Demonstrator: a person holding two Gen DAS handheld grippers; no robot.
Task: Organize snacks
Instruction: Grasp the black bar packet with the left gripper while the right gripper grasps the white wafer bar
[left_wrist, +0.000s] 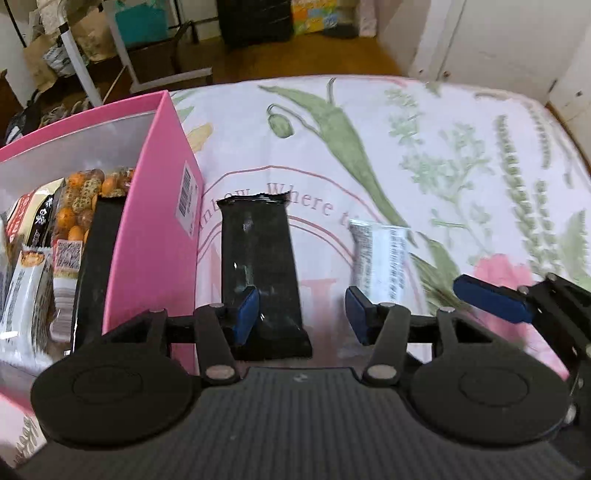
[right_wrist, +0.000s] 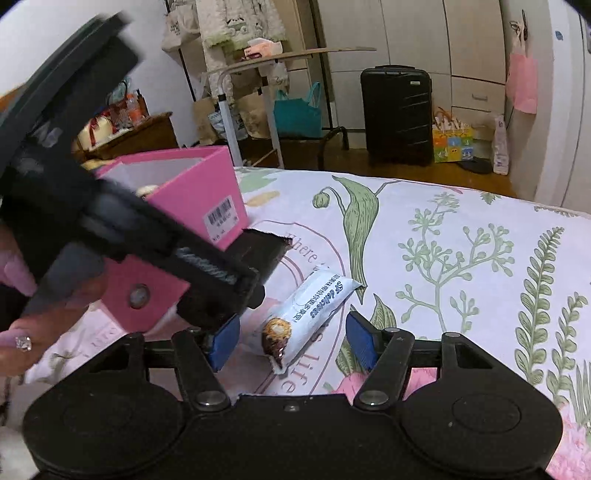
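Floral bedsheet under both claws. Pink box left of your left gripper, part-filled. Black packet dead ahead under left pad, long axis along fingers, near end hidden. Jaws open, empty. Right gripper open, white bar between fingers, untouched. Left view blurred.

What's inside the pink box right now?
The pink box holds several wrapped snacks: a clear pack of orange rice crackers, white bars and a black packet. Its bottom and near end are hidden.
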